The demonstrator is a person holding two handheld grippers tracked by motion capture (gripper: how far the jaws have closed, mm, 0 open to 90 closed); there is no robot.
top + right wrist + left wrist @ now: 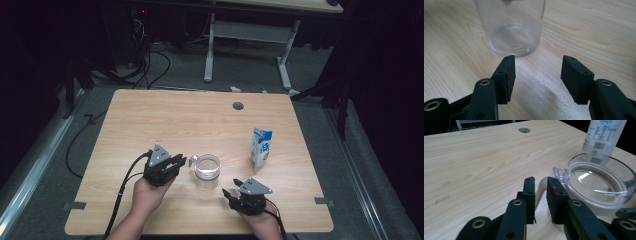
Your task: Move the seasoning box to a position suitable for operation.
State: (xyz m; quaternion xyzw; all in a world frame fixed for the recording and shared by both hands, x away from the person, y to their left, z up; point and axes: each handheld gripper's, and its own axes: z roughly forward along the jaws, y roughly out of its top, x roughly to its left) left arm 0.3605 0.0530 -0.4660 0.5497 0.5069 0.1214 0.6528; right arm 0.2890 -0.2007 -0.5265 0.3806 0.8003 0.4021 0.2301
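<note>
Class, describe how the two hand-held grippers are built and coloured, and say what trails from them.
Both are black, each with two jaws ending in flat rectangular pads. The left gripper and the right gripper each carry a grey three-cornered plate on top. Brass-coloured rings mark the jaw links, and faint reddish marks line one pad. A black cable trails from the left one. The forearms are bare, with no sleeves.

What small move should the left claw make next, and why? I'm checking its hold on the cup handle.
Probably close the left claw a little more. The handle of the clear cup sits between its pads, but a gap shows on either side, so nothing is gripped yet. The right claw waits open, short of the cup, and needn't move.
</note>
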